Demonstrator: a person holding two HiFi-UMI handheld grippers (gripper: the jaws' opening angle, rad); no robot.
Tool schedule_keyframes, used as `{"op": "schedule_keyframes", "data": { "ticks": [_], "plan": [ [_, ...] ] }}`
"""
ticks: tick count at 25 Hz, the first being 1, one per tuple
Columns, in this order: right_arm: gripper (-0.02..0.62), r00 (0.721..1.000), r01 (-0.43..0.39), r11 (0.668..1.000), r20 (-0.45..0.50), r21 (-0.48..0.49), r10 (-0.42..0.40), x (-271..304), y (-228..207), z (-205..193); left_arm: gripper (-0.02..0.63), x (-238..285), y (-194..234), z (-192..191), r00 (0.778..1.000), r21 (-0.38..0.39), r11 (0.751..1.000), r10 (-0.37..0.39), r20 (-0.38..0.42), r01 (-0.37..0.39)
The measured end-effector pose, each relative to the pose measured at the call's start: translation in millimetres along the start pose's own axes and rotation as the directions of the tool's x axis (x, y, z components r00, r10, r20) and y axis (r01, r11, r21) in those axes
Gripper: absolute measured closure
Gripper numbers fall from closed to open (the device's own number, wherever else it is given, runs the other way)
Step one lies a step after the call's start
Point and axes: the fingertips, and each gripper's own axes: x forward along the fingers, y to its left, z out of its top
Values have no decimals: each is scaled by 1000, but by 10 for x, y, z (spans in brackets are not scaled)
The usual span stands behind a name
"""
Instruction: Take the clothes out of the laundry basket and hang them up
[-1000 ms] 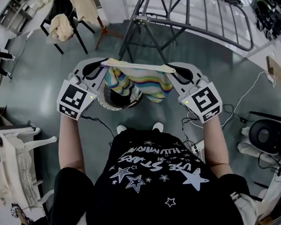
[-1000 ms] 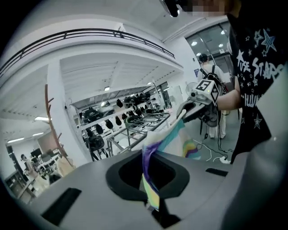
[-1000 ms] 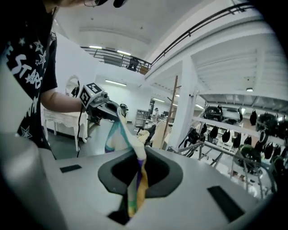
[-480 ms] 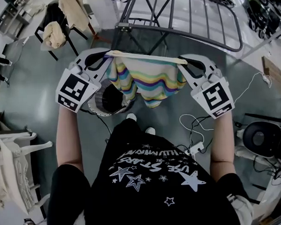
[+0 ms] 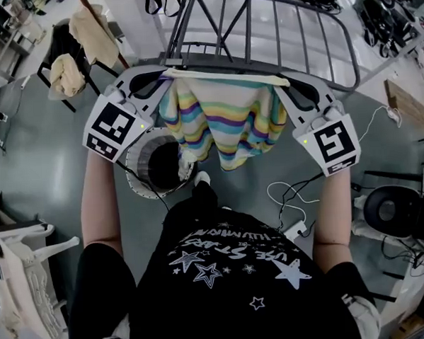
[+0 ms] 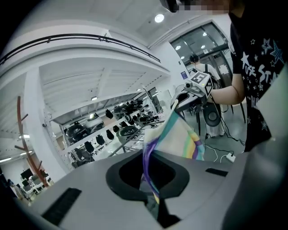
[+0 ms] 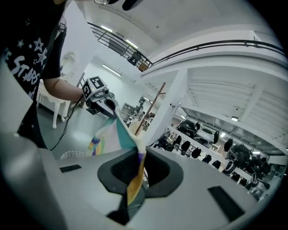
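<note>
The rainbow-striped garment (image 5: 227, 118) hangs spread out at my twelve o'clock. My left gripper (image 5: 166, 77) is clamped tight on its ten o'clock corner, and my right gripper (image 5: 284, 83) on its two o'clock corner. The white laundry basket (image 5: 137, 194) stands on the floor below at eight o'clock, with the grey drying rack (image 5: 248, 29) beyond at twelve.

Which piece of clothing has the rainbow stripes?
The striped garment, held stretched between the left gripper and the right gripper. The cream clothes draped on the chair are plain, with no stripes.
</note>
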Motion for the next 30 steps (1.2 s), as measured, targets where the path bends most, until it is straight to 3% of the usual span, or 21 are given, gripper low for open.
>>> {"op": "schedule_keyframes", "data": {
  "ticks": [12, 20, 30],
  "plan": [
    [557, 989, 147, 985, 30, -91, -145, 1251, -1273, 465, 584, 699, 1726, 221, 996, 116, 993, 9, 85, -19],
    [557, 982, 190, 980, -10, -54, -191, 1652, -1733, 314, 584, 1194, 2159, 113, 998, 130, 992, -5, 65, -3],
    [557, 989, 150, 989, -1, -12, -150, 2608, -2776, -104, 584, 2264, 3034, -98, 1000, 81, 996, 22, -12, -21]
  ]
}}
